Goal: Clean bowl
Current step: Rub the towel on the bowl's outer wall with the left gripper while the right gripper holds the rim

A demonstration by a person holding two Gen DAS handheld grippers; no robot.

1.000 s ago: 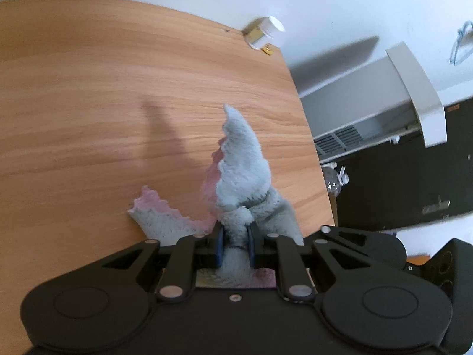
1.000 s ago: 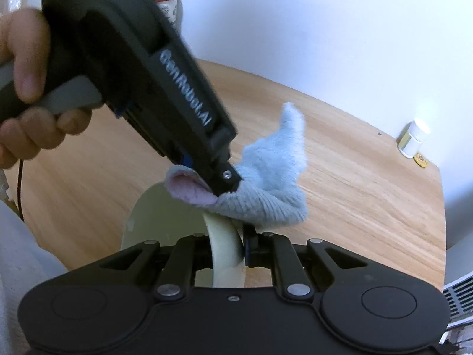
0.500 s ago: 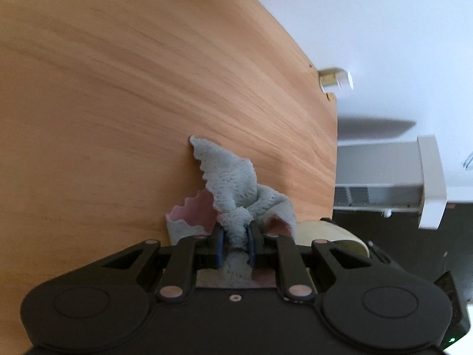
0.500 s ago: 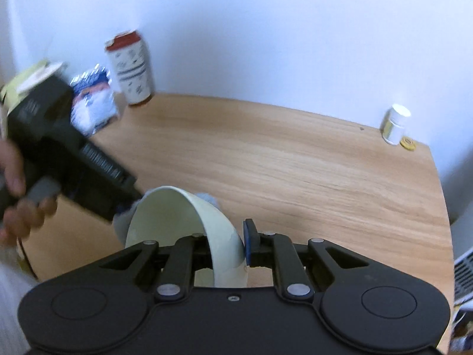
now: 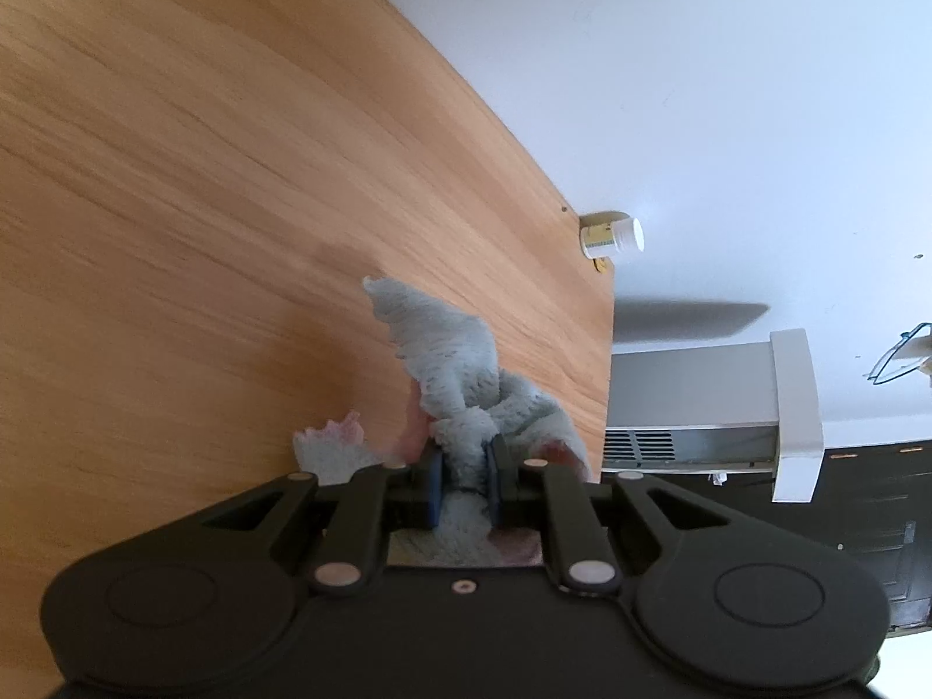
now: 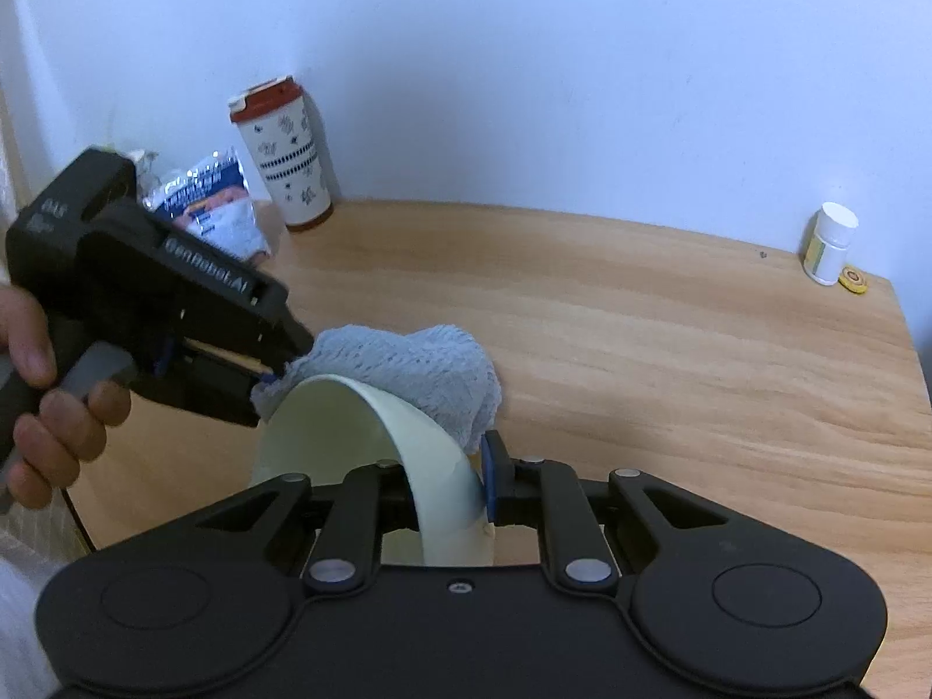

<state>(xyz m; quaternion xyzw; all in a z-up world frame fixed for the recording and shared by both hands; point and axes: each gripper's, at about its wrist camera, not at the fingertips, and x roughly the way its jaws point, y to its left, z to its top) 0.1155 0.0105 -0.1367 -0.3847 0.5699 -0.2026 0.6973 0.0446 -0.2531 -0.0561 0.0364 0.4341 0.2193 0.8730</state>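
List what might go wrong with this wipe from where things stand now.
1. The right gripper pinches the bowl only by its thin rim, on edge. Pressure from the cloth might twist it loose.
2. The left gripper clamps just a bunched fold of cloth, so it may pull free.
3. Only the bowl's outer side looks covered; the inside might get missed.
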